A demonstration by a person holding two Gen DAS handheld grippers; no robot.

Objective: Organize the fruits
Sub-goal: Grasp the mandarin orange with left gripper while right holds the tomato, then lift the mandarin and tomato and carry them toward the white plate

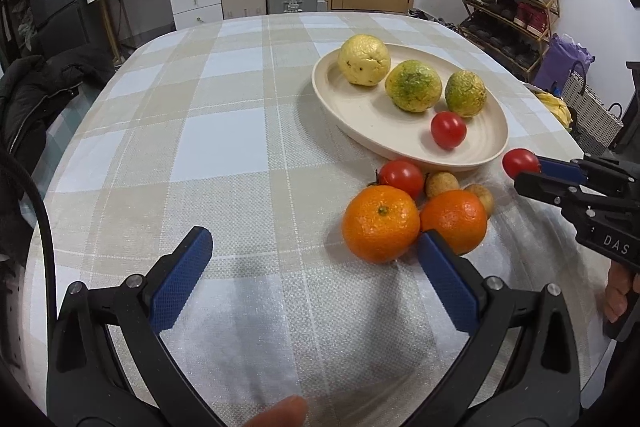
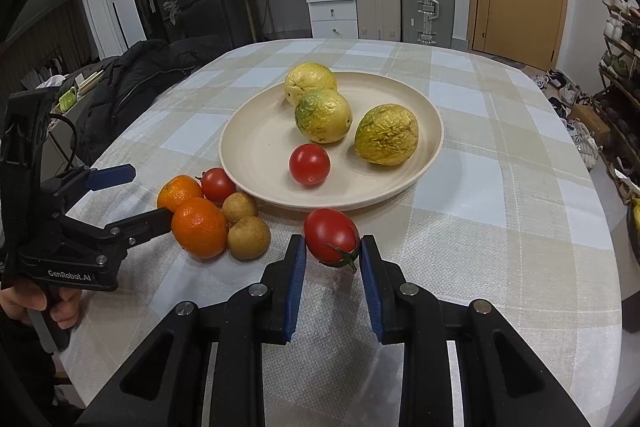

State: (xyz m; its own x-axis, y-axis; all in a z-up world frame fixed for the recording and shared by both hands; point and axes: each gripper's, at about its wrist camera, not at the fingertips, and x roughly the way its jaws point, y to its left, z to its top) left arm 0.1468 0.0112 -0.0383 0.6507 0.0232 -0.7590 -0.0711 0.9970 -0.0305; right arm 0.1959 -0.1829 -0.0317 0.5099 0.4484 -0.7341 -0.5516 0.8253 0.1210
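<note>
While the left wrist view looks down its own spread left tool (image 1: 316, 283), nothing sits between the pads – one pad tip lies just beside the nearer orange (image 1: 380, 223), which rests on the checked surface (image 1: 224, 131) touching a second orange (image 1: 454, 221). A loose tomato (image 1: 402, 178) and two small brown fruits sit behind them, just short of the cream plate (image 1: 404, 143), which holds three wrinkled yellow-green fruits and one tomato. At the right edge the right tool (image 1: 528, 173) pinches another tomato (image 1: 519, 163).

From the right wrist view, that right tool (image 2: 332, 267) is pressed onto the tomato (image 2: 331, 235) at its flanks, stem end toward the camera, near the plate's (image 2: 248, 151) front rim. My judgement: this fruit is light, smooth-skinned and soft – a firm squeeze could split it, a loose one let it slip. Across the widest part, as here, looks the safest hold.
</note>
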